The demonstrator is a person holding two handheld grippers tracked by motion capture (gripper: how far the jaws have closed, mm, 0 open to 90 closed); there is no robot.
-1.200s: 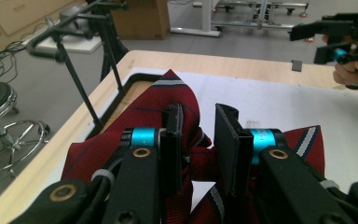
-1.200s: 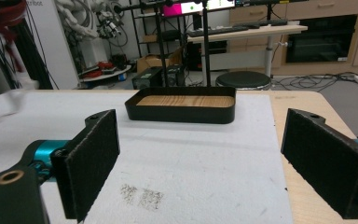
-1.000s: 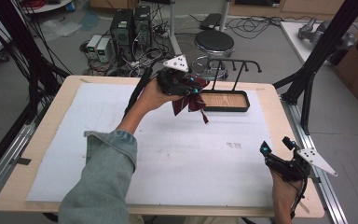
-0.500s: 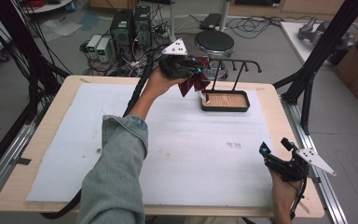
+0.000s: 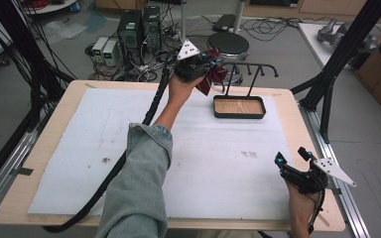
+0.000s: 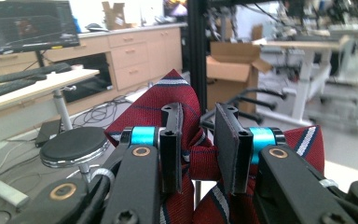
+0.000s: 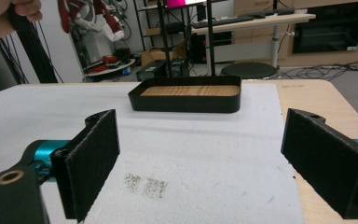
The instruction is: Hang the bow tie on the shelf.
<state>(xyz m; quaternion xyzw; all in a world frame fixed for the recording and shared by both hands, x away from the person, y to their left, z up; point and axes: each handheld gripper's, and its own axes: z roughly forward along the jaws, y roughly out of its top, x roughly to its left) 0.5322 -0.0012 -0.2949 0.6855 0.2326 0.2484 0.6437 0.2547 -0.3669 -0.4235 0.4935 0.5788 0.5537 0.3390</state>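
Carrying the red striped bow tie (image 5: 212, 79) up and away from us since a second ago, our left claw (image 5: 203, 69) now holds it beside the black hook rack (image 5: 250, 74) behind the wooden tray (image 5: 239, 107), so we judge hanging it is next. Our left gripper view shows the pads pinching the tie's knot (image 6: 200, 161), a detail too small from above. Our right claw (image 5: 292, 157) rests spread and empty at the tabletop's (image 5: 59, 114) near right corner.
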